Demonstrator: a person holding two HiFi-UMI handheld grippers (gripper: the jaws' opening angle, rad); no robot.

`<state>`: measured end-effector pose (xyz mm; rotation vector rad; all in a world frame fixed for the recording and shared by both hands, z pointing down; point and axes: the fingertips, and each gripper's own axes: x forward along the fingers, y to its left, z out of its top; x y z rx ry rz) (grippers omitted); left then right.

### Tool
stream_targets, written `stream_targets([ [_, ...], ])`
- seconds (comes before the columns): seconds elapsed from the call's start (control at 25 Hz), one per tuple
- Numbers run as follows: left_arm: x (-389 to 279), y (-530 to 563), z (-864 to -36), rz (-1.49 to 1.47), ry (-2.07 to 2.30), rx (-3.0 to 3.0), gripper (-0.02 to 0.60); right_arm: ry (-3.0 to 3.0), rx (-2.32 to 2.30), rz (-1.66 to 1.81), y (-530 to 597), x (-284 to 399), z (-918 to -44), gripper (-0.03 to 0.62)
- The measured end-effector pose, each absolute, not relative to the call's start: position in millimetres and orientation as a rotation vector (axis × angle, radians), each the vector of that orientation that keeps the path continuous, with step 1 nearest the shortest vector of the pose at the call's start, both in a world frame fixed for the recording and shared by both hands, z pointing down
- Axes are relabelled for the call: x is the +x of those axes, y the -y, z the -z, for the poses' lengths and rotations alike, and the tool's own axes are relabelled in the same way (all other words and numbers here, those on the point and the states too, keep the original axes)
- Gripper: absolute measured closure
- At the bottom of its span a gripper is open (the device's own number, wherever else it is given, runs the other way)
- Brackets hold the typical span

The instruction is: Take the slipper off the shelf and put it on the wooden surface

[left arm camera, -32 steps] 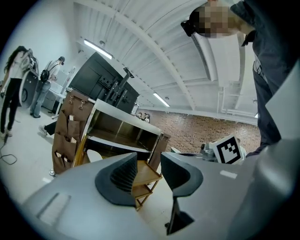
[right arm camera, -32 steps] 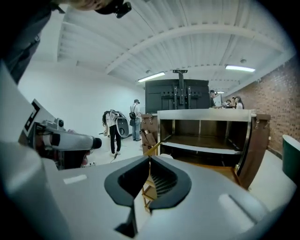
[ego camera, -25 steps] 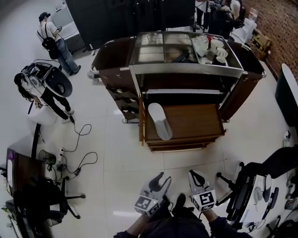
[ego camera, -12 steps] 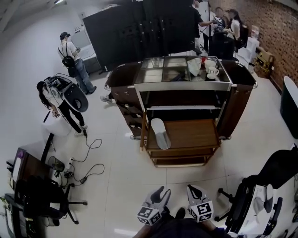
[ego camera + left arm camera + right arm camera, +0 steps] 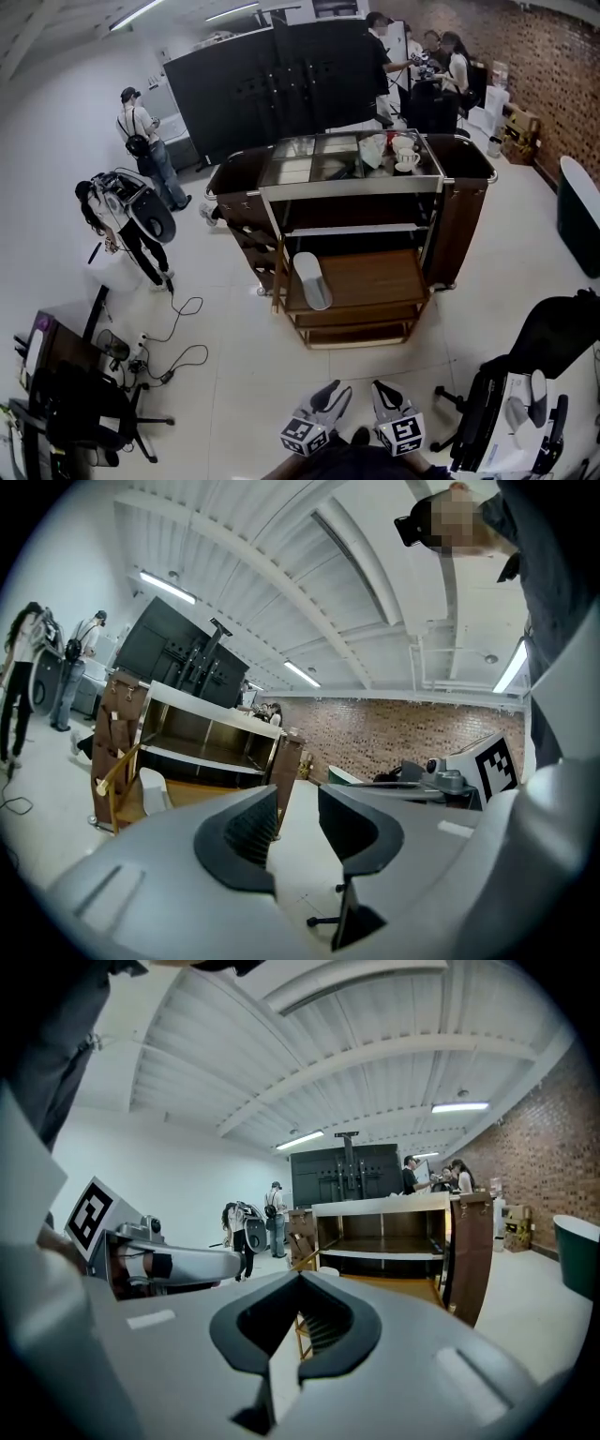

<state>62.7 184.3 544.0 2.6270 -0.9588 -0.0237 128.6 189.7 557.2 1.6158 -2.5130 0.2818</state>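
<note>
A pale grey slipper (image 5: 312,279) lies sole up at the left end of the cart's wooden surface (image 5: 375,278), below the metal shelf (image 5: 361,226). The slipper (image 5: 154,791) also shows small in the left gripper view. Both grippers hang low near my body, far from the cart. My left gripper (image 5: 336,394) has its jaws apart and closing, with nothing between them. My right gripper (image 5: 382,391) is shut and empty. In its own view the left gripper (image 5: 298,825) shows a gap between the pads, while the right gripper (image 5: 298,1321) has its jaws pressed together.
The brown service cart (image 5: 239,178) carries white cups (image 5: 405,155) on its top. Two people (image 5: 117,220) stand at the left, others at the back. Cables (image 5: 173,328) cross the floor. A desk chair (image 5: 94,412) sits at the lower left, a black stand (image 5: 487,412) at the lower right.
The head view has tilted up and drawn back, so the cart looks smaller and farther. Both grippers sank toward the bottom edge. The left jaws narrowed a little.
</note>
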Motion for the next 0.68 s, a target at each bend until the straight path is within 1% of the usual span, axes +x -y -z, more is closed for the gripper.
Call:
stream_targets([
  [0.36,76,-202,-547,0.019,0.919,2.622,0.437,2.501,1.63,-0.288,-202,142,-558,0.594],
  [0.68,69,-207,-547,0.026,0.931,2.624,0.437,2.514,1.611,-0.262,-207,136,-553,0.594],
])
